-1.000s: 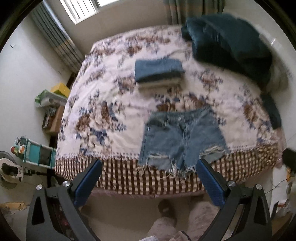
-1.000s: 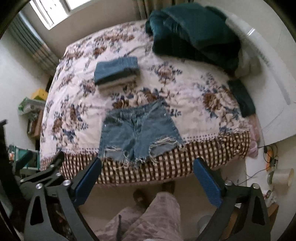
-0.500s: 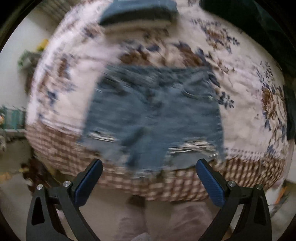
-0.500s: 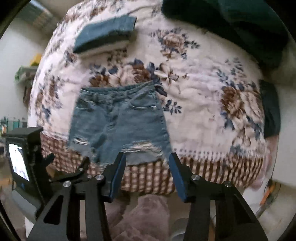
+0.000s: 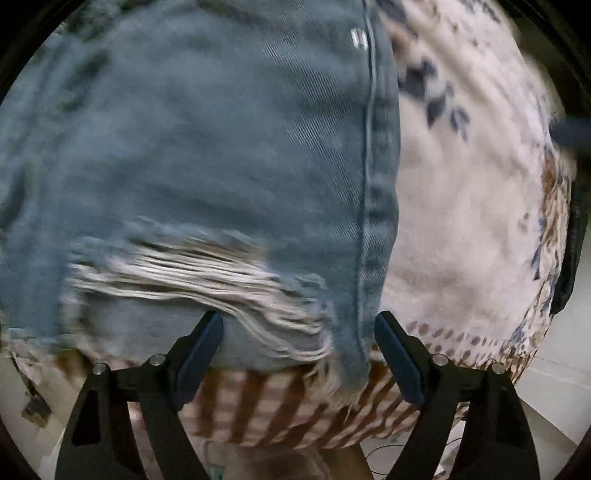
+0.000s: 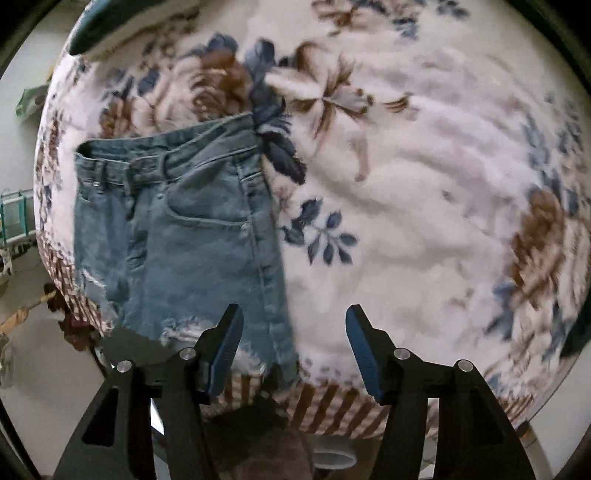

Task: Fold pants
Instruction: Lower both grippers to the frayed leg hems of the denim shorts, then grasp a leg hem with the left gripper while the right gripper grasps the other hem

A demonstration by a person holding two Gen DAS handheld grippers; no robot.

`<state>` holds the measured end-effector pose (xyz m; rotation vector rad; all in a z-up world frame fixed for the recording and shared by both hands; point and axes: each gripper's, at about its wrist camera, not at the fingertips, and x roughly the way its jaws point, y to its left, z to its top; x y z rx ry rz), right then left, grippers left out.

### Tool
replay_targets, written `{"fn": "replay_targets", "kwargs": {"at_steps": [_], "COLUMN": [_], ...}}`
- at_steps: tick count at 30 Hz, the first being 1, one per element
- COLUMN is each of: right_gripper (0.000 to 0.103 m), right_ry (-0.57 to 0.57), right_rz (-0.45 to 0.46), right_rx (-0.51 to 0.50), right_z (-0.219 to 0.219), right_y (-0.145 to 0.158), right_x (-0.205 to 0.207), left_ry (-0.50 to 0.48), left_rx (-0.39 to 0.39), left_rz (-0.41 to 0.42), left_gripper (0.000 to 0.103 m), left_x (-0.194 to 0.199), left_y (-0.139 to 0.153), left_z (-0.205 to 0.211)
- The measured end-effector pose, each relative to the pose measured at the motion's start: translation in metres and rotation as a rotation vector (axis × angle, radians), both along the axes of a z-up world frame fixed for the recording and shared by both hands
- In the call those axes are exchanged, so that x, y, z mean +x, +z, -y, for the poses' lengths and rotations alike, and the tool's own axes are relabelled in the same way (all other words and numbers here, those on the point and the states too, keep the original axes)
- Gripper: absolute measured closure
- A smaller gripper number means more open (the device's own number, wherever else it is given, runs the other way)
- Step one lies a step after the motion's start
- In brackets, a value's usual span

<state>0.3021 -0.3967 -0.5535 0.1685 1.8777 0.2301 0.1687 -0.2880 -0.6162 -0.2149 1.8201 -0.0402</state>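
Blue denim shorts [image 6: 184, 229] with frayed hems lie flat on the floral bedspread [image 6: 406, 184], waistband away from me, hems at the near edge. In the left wrist view the shorts [image 5: 207, 147] fill the frame, blurred. My left gripper [image 5: 299, 343] is open, its fingers astride the torn hem and side seam of the right-hand leg, not closed on it. My right gripper [image 6: 293, 339] is open and empty, just above the same leg's hem corner and the bare bedspread beside it.
A brown checked valance [image 6: 332, 402] hangs below the near bed edge. A folded stack [image 6: 107, 26] of clothes lies far back left on the bed. A dark garment [image 5: 570, 236] lies at the right edge. Shelving and clutter [image 6: 14, 221] stand left of the bed.
Both grippers have moved forward and down, close to the shorts' right-hand leg. The left gripper's fingers have narrowed from wide open. The right gripper's opening widened slightly from half a second ago.
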Motion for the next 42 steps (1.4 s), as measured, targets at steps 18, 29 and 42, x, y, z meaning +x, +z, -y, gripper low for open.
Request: {"fn": "replay_targets", "kwargs": {"at_steps": [18, 29, 42], "right_gripper": [0.076, 0.087, 0.087], "right_ry": [0.014, 0.019, 0.179], "right_rz": [-0.026, 0.089, 0.231], "right_rx": [0.12, 0.134, 0.193], "right_z": [-0.061, -0.08, -0.213], "right_y": [-0.101, -0.031, 0.109], "right_x": [0.053, 0.047, 0.075], "left_ry": [-0.024, 0.082, 0.278], "left_rx": [-0.043, -0.122, -0.024], "left_rz": [0.144, 0.237, 0.445], "left_gripper": [0.091, 0.099, 0.099], "left_x": [-0.001, -0.008, -0.014], "left_y": [0.025, 0.104, 0.195], "left_z": [-0.042, -0.095, -0.216]}}
